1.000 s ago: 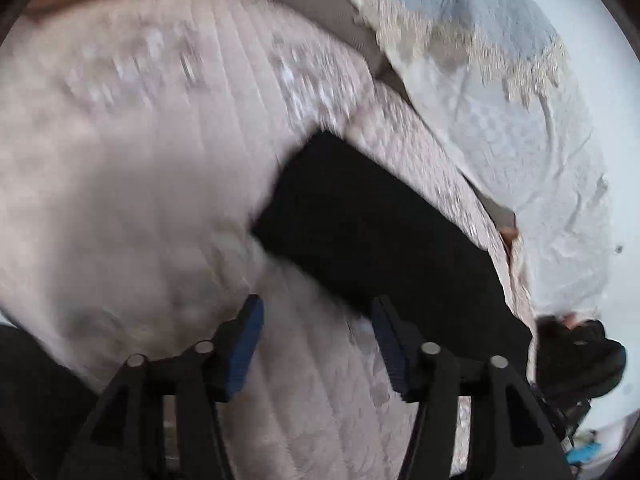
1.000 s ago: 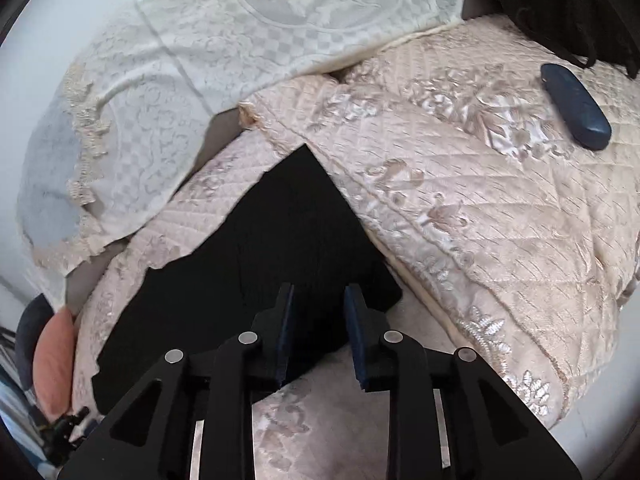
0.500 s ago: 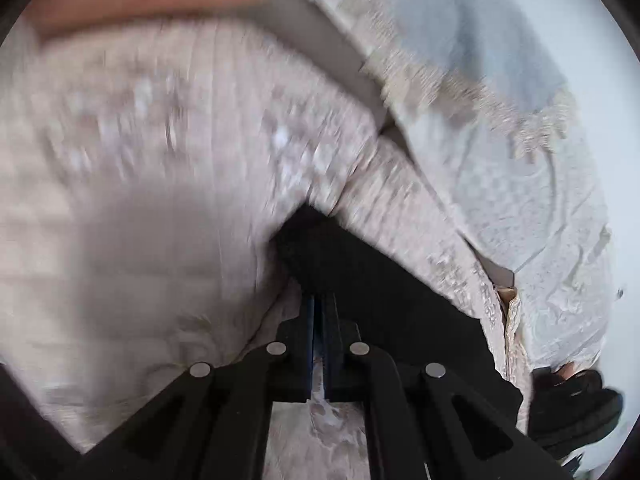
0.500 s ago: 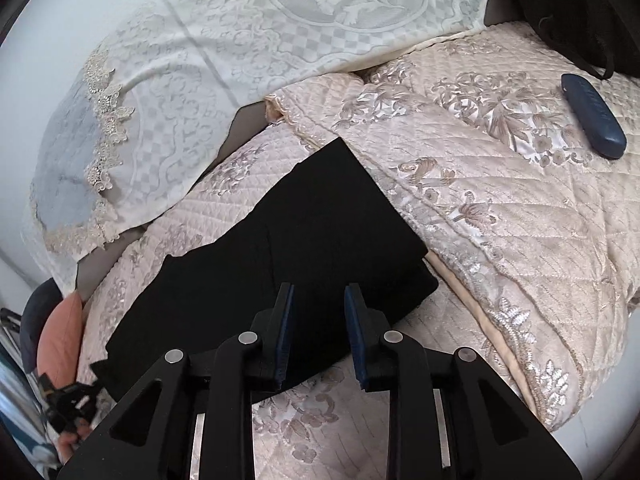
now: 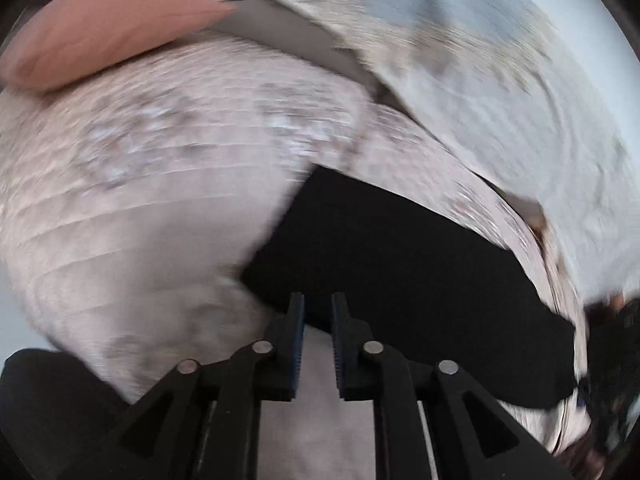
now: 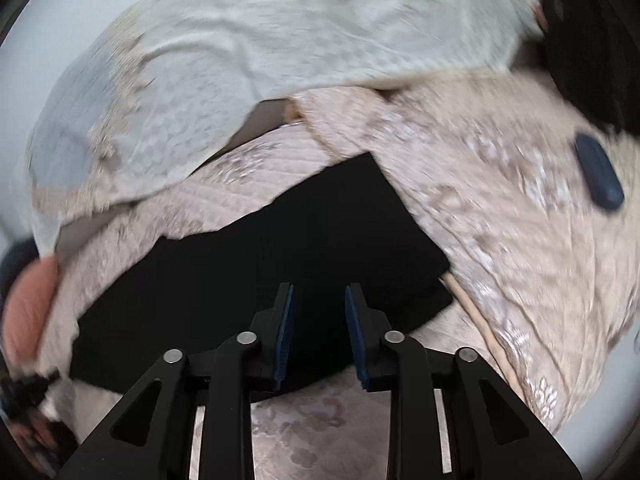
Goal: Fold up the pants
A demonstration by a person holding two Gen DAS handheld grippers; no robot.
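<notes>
Black pants (image 6: pixel 280 248) lay folded into a long flat strip on a bed covered by a beige quilted bedspread (image 6: pixel 500 240) with a pale floral pattern. Both views were blurred by motion. In the left wrist view, the left gripper (image 5: pixel 318 308) pointed down at the near edge of the pants (image 5: pixel 400 264), its jaws a narrow gap apart and opening; the tips stood over the dark edge, but whether any cloth was pinched between them could not be told. In the right wrist view, the right gripper (image 6: pixel 319 300) hovered over the near edge of the pants at their wider, squared end, its jaws somewhat wider apart and opening, with black fabric seen in the gap but the pads not pressing on it. A white lace-trimmed cover (image 6: pixel 260 40) was draped behind the bedspread, against a pale wall. A dark blue oblong case (image 6: pixel 598 176) rested on the bedspread, well apart from the pants to their right. A salmon-pink cushion (image 5: pixel 104 36) showed at the upper left of the left wrist view, beyond the bedspread (image 5: pixel 140 200).
</notes>
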